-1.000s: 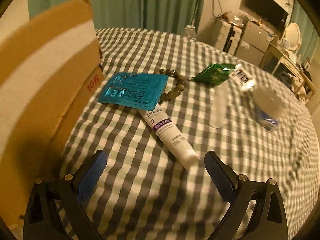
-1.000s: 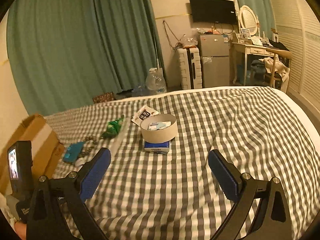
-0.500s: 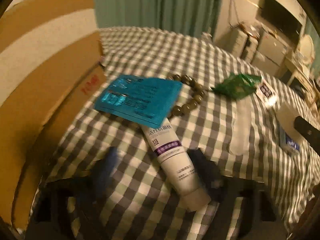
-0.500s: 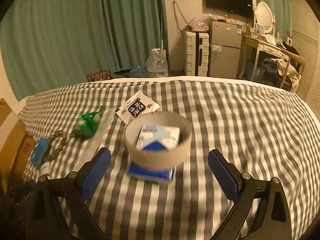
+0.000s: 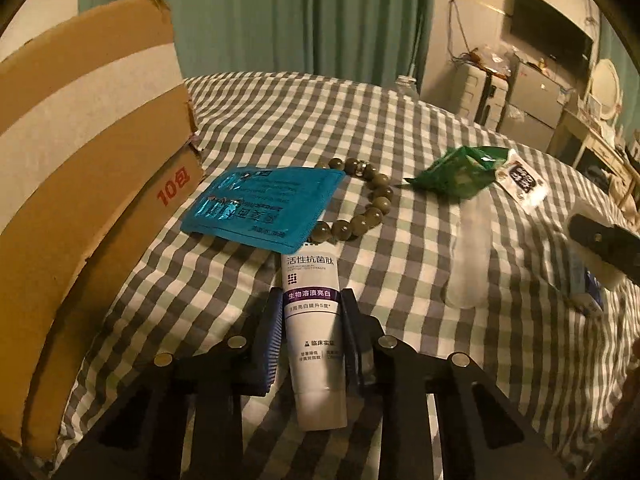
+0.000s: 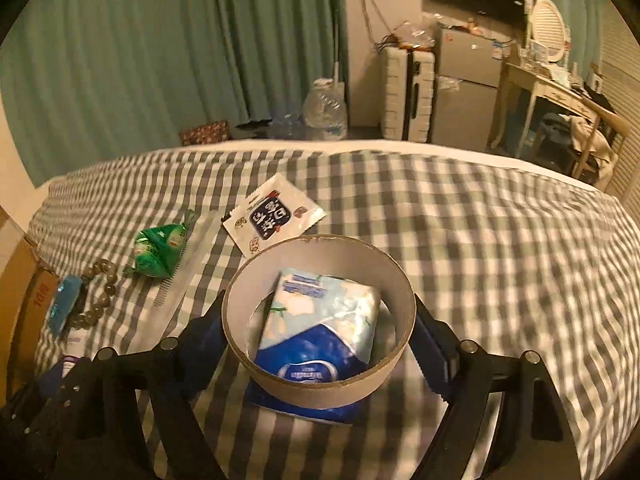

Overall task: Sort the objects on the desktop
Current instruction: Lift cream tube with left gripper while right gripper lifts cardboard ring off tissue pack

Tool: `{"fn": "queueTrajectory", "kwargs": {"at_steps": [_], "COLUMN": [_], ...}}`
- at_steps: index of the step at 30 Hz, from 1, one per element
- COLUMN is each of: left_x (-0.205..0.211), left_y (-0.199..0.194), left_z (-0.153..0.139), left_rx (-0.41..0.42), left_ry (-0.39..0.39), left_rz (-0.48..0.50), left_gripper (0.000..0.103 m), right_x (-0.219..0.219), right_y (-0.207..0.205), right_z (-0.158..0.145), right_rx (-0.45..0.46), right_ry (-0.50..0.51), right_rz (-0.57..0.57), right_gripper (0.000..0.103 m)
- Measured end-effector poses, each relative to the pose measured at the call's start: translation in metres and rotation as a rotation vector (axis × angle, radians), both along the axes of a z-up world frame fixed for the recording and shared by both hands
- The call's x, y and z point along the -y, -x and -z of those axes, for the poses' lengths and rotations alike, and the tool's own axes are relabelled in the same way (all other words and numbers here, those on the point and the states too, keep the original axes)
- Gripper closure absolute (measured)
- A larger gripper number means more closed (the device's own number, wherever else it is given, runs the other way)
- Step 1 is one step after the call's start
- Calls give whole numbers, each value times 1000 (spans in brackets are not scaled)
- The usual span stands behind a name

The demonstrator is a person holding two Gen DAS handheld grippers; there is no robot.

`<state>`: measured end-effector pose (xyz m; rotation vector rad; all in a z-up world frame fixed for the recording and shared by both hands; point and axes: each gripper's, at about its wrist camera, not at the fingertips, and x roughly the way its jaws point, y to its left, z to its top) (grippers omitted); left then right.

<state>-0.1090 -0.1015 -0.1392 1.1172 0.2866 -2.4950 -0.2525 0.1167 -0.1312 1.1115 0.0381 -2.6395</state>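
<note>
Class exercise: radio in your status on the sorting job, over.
Left gripper closing on white tube. Right gripper closing around cardboard ring. Blue sachet overlaps tube's far end.

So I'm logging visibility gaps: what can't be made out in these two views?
- Left wrist: tube's top end, under the blue sachet.
- Left wrist: part of the bracelet, under that sachet.
- Right wrist: blue pack, mostly under the ring.
- Right wrist: right gripper's pads, behind the ring.
</note>
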Motion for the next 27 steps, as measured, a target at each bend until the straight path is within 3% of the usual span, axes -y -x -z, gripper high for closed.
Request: {"fn": "queueTrajectory", "kwargs": {"at_steps": [3,9,14,21,27], "left_x": [-2,3,14,12,7], "left_y": [-4,-35,-67,-89,-116], "left_z": [-2,-16,-48,-102,-128], "left_rx": [4,-25,-47,-102,-121], "left_ry": [-18,-188,-285,-312,-299], "left_rz": [45,171,195,262,299], "left_gripper": [76,76,76,76,76], "right_x": [-15,-48,-57,-61,-66], "right_y": [-23,-81,-121,-171,-209], "right_z": [-11,-41,-66,-98,-112], "right_rx": [-13,-51,-93,-130,-135], "right_ry": [-11,36,40,94,127], "right_rz": [21,86,78,55,37], "right_gripper": [21,21,21,21,21]}}
